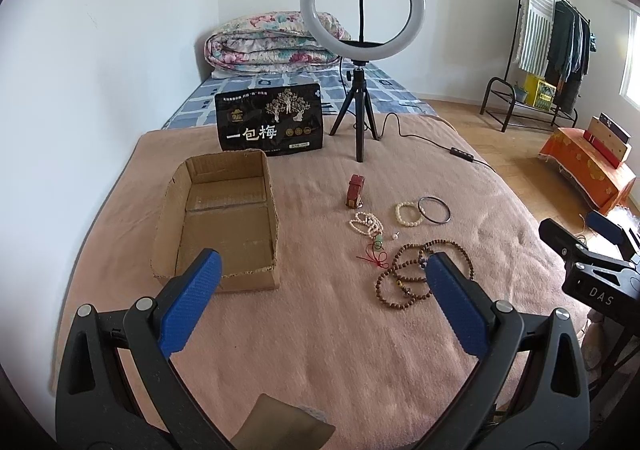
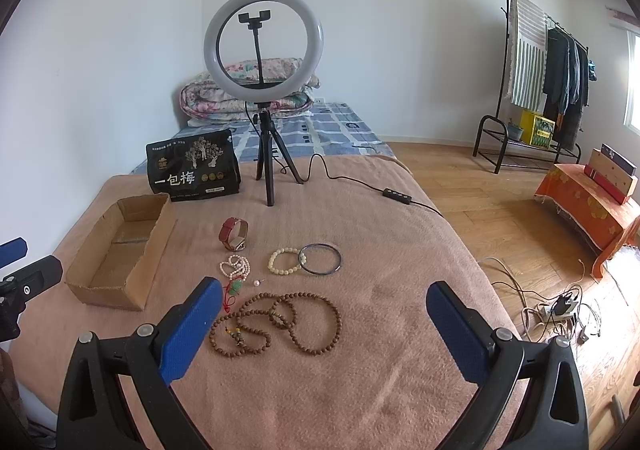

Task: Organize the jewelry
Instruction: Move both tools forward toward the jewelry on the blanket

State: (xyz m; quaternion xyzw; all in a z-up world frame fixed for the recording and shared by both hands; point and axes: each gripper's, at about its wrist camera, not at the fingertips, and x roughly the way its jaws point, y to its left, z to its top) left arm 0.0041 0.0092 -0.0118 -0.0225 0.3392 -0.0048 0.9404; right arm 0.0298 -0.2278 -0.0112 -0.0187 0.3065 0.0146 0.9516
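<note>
Jewelry lies on a pink blanket: a long brown wooden bead string, a white pearl string with a green pendant and red cord, a cream bead bracelet, a dark bangle and a red-strap watch. An open, empty cardboard box sits to the left. My left gripper is open above the blanket, between box and beads. My right gripper is open, just short of the wooden beads.
A ring light on a tripod stands behind the jewelry, its cable trailing right. A black snack bag leans behind the box. Folded quilt at the back. The blanket's right edge drops to wooden floor.
</note>
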